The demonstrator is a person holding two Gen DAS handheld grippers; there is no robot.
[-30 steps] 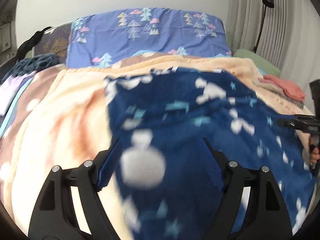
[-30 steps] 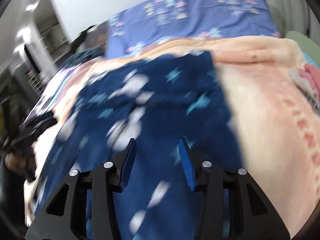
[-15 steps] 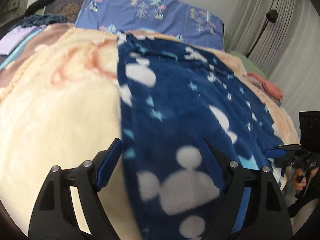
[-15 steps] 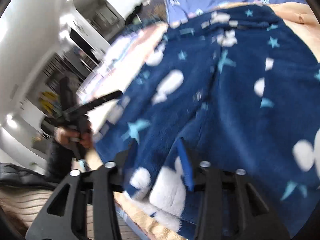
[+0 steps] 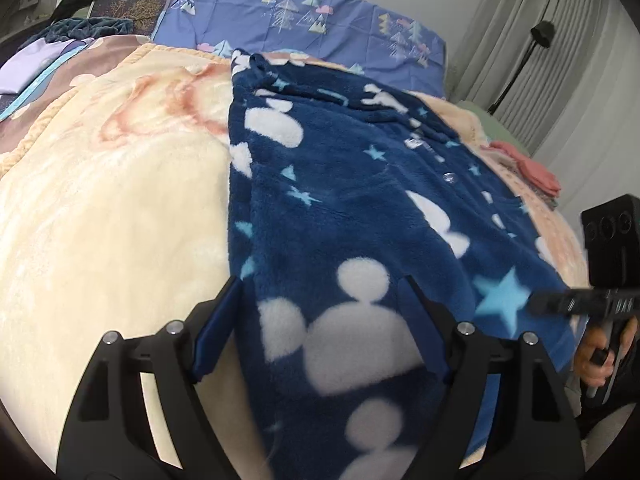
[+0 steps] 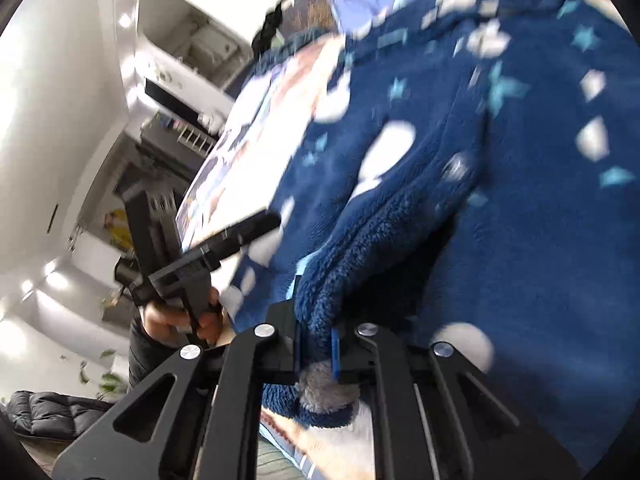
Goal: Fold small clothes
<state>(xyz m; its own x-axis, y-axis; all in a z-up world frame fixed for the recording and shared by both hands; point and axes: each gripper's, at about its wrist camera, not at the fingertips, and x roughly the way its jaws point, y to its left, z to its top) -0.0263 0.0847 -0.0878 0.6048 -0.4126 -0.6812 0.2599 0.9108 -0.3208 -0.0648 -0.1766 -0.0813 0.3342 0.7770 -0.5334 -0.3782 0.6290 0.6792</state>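
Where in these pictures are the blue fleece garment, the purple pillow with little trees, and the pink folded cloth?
blue fleece garment [image 5: 360, 208], left wrist view, middle of its front.
purple pillow [image 5: 304, 20], left wrist view, centre of its face.
pink folded cloth [image 5: 528, 168], left wrist view, top layer.

A navy fleece garment [image 5: 360, 208] patterned with white shapes and pale stars lies spread across a peach blanket [image 5: 112, 200] on a bed, a blue tree-print pillow [image 5: 296, 20] beyond. The left gripper [image 5: 320, 332] hangs wide open over the near hem. At far right, the right gripper [image 5: 568, 304] meets the garment's corner.
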